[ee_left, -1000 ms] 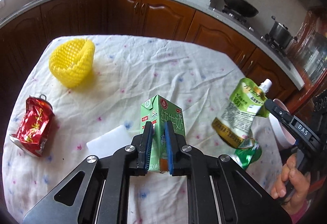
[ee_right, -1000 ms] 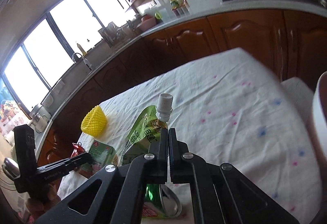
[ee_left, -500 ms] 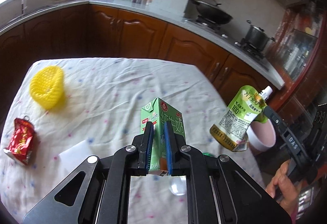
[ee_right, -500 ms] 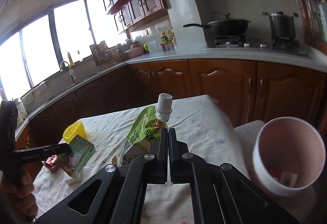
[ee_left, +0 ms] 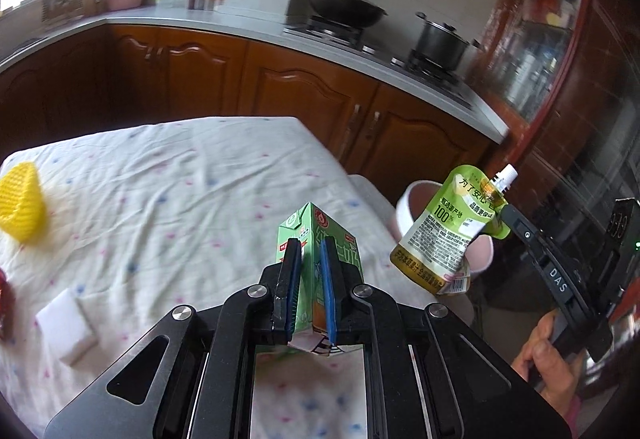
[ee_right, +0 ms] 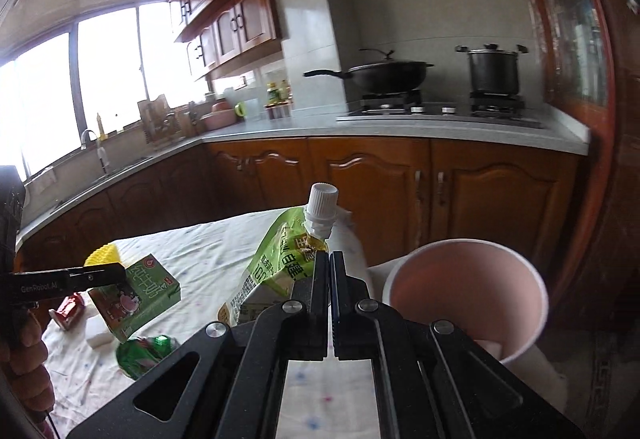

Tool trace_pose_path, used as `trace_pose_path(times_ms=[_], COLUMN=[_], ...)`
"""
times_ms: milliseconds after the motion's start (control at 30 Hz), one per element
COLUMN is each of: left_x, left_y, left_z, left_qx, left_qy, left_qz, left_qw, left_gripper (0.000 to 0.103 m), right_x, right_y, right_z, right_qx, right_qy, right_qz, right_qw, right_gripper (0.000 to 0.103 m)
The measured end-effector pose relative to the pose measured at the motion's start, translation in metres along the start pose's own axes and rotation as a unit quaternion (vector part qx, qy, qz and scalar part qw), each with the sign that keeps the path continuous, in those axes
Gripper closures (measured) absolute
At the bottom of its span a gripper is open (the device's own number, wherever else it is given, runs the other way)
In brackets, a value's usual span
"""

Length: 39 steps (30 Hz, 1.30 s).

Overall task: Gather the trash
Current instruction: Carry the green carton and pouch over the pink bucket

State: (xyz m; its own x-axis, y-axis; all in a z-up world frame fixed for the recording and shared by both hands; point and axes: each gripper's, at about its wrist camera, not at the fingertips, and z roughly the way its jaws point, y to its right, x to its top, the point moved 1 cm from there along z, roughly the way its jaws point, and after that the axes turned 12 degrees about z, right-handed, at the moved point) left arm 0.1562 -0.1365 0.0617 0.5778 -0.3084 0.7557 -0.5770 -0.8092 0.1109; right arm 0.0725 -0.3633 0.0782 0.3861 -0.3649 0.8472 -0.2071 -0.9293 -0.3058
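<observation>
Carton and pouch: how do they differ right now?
The green milk carton is a rigid box; the green spout pouch is soft, with a white cap. The left tongs clamp the carton's sides; the right tongs pinch the pouch below its spout, so it dangles. Both are held off the table.

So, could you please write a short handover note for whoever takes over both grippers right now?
Left gripper: shut on the green milk carton, held above the table.
Right gripper: shut on the green spout pouch, near the pink bin.
Done: both items lifted; neither is in the bin yet.
Left: drop both in, then collect the yellow foam net, red crushed can, green wrapper and white block from the table.
</observation>
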Motion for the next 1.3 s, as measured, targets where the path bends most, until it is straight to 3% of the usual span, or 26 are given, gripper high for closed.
trace_pose_path(times_ms=[233, 833, 1300], left_x=[0.004, 0.016, 0.062], left_y=[0.028, 0.054, 0.108], left_z=[0.010, 0.029, 0.069], left_qx=[-0.010, -0.023, -0.055], left_qy=[-0.005, -0.008, -0.003], left_qz=[0.028, 0.048, 0.082], left_qw=[0.9995, 0.9985, 0.9951], left_gripper=[0.095, 0.095, 0.095], right_x=[0.002, 0.005, 0.024], right_y=[0.026, 0.053, 0.107], right_z=[-0.014, -0.025, -0.020], right_qx=[-0.015, -0.020, -0.067], right_qy=[0.007, 0.012, 0.018], right_qz=[0.015, 0.041, 0.060], right_qw=[1.000, 0.999, 0.996], right_gripper=[0.102, 0.102, 0.102])
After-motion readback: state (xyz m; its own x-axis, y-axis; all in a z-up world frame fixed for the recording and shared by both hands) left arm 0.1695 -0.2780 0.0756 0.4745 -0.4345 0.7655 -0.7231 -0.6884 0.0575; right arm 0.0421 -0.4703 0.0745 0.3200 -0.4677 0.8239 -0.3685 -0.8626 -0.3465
